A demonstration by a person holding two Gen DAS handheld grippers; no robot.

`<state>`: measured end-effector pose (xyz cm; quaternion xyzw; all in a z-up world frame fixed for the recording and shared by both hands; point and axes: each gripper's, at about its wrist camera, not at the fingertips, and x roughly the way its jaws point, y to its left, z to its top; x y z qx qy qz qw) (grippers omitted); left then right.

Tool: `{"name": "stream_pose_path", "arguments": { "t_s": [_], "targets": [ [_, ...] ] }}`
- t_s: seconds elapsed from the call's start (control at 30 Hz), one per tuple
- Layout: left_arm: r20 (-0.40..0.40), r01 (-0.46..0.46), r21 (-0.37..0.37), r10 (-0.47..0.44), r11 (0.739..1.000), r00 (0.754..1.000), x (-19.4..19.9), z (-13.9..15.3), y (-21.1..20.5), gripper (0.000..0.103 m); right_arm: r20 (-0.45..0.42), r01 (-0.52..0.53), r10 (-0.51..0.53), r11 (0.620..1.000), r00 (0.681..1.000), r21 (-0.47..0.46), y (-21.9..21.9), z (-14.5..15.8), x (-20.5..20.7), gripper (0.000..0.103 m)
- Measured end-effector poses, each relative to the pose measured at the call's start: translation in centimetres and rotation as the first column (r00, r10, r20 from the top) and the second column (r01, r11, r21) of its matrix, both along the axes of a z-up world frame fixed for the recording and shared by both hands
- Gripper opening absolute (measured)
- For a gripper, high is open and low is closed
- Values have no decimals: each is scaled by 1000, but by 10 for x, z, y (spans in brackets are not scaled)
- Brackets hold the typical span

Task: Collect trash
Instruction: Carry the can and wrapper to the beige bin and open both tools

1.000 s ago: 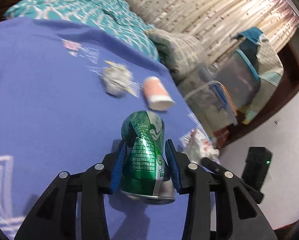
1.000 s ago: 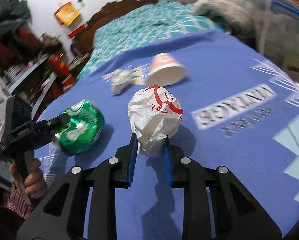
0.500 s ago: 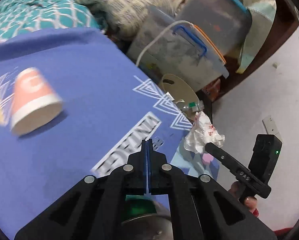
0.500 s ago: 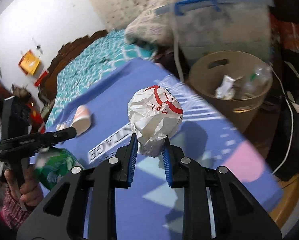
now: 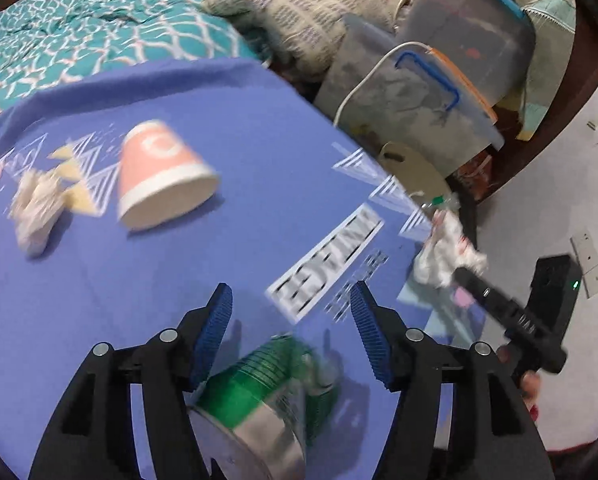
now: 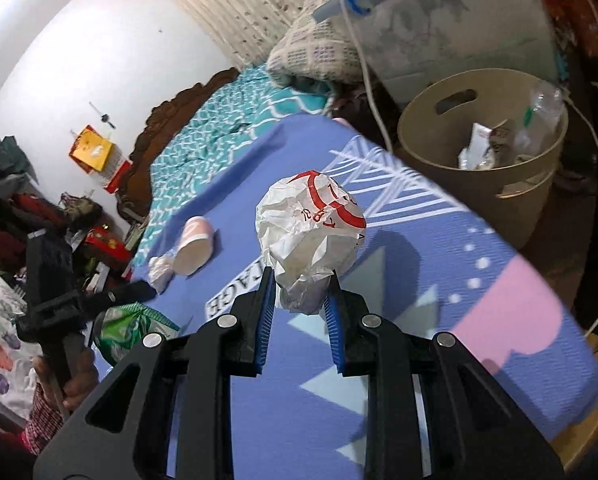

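Bin (image 6: pixel 427 136) holds some trash. Right gripper (image 6: pixel 301 300) jaws grip paper ball (image 6: pixel 311 232); left gripper (image 5: pixel 291 334) jaws, just opening, have released the can (image 5: pixel 259 392). Cup (image 5: pixel 159 176), tissue wad (image 5: pixel 37 208) remain mid-desk (image 5: pixel 99 280).

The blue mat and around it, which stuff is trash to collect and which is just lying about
Part of the job:
- green can
- crumpled wrapper in the right tongs
- paper cup
- crumpled tissue
- beige bin

Just lying about:
- storage boxes
- pillow
- teal bedspread
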<state>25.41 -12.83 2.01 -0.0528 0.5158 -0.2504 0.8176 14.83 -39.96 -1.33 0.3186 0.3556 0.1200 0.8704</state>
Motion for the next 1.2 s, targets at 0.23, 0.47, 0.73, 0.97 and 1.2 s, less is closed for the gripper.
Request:
{"name": "stream_pose_path", "arguments": {
  "t_s": [0.23,0.47,0.73,0.97,1.2],
  "targets": [
    [37,-134,-26,135,991,990,-21,17,60,66,13,-41,41,999,999,1,22,7,-8,26],
    [16,-216,-48,217,975,976,-56,28,109,66,19,-115,115,993,993,6,55,10,-4,26],
    [-165,-170,-241,132,956,977,-113,3,117,60,25,-221,221,975,975,-2,91,13,20,26],
    [-296,-235,-305,143,923,945,-92,-36,95,67,27,-347,348,937,937,-34,143,17,61,26],
    [-311,-407,-387,299,827,902,-70,-34,135,73,0,-453,454,889,891,-68,187,13,59,26]
  ]
}}
